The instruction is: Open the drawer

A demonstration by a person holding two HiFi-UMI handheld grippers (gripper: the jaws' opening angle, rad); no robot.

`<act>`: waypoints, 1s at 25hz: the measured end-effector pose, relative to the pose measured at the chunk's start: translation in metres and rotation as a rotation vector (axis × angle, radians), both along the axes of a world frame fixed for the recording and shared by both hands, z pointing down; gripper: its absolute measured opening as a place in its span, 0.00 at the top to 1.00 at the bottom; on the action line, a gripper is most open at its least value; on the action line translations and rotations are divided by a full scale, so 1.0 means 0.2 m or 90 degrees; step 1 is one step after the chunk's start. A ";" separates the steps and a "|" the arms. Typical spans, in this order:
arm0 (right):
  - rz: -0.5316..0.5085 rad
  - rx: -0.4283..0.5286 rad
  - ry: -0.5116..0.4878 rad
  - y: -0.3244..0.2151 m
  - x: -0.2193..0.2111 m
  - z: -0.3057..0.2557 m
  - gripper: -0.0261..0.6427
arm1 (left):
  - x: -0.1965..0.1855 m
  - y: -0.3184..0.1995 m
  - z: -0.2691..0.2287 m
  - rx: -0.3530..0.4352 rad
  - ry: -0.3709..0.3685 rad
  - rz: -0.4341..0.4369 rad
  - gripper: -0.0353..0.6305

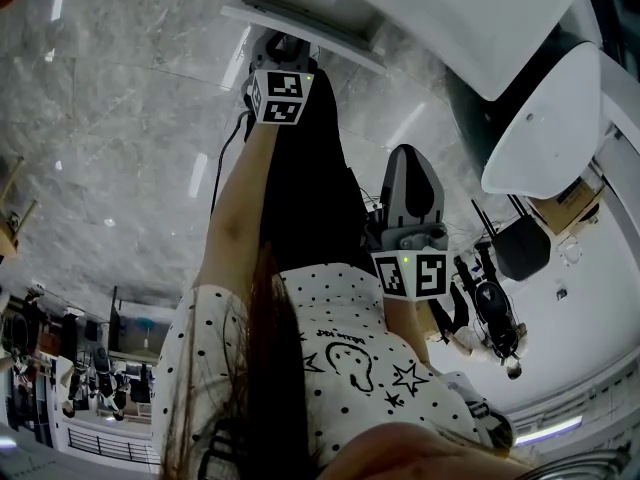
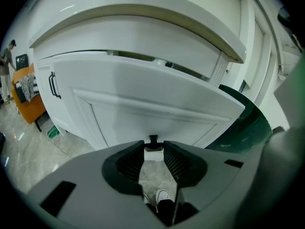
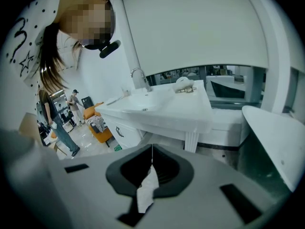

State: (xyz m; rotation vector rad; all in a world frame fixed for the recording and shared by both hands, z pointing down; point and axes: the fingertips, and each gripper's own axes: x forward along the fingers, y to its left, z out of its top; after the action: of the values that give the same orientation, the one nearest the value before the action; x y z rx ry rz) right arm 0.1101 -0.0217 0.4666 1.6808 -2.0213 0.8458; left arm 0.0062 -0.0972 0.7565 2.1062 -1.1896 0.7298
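The white drawer front (image 2: 143,104) sits under the curved countertop (image 2: 143,18) and stands forward of the cabinet, with a dark gap behind its top edge. Its small black handle (image 2: 153,138) is right at the tips of my left gripper (image 2: 153,146), between the jaws. A sliver of white shows on each side of the handle, so the jaws are open round it. In the head view the left gripper (image 1: 283,46) reaches up to the cabinet (image 1: 300,18). My right gripper (image 3: 151,150) is held back near the body (image 1: 408,158), its jaw tips touching with nothing between them.
A cabinet door with a black bar handle (image 2: 53,85) is left of the drawer. The right gripper view shows a white basin (image 3: 157,109) with a tap (image 3: 138,78), a white tub rim (image 3: 276,137), an orange chair (image 3: 95,128) and people standing far off. The floor is grey marble (image 1: 110,118).
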 end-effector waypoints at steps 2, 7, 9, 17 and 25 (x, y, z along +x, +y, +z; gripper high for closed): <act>0.001 0.002 -0.001 0.00 0.00 0.00 0.94 | -0.01 0.02 -0.02 0.000 -0.003 -0.004 0.76; 0.001 0.014 -0.008 -0.02 -0.02 -0.02 0.94 | -0.07 0.06 -0.13 0.020 -0.004 -0.024 0.87; -0.001 0.015 -0.005 -0.02 -0.02 -0.03 0.94 | -0.09 0.08 -0.18 0.026 -0.002 -0.029 0.89; -0.018 0.042 0.012 -0.03 -0.01 -0.09 0.94 | -0.12 0.04 -0.51 0.065 0.007 -0.028 0.94; -0.023 0.099 0.019 -0.11 0.01 -0.26 0.94 | -0.09 -0.08 -1.12 0.163 0.046 -0.003 0.94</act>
State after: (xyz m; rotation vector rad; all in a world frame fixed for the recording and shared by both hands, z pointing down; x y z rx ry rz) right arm 0.1127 -0.0428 0.4138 1.7219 -2.1392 0.6631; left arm -0.0115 -0.1131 0.5331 2.3152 -1.3051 0.5157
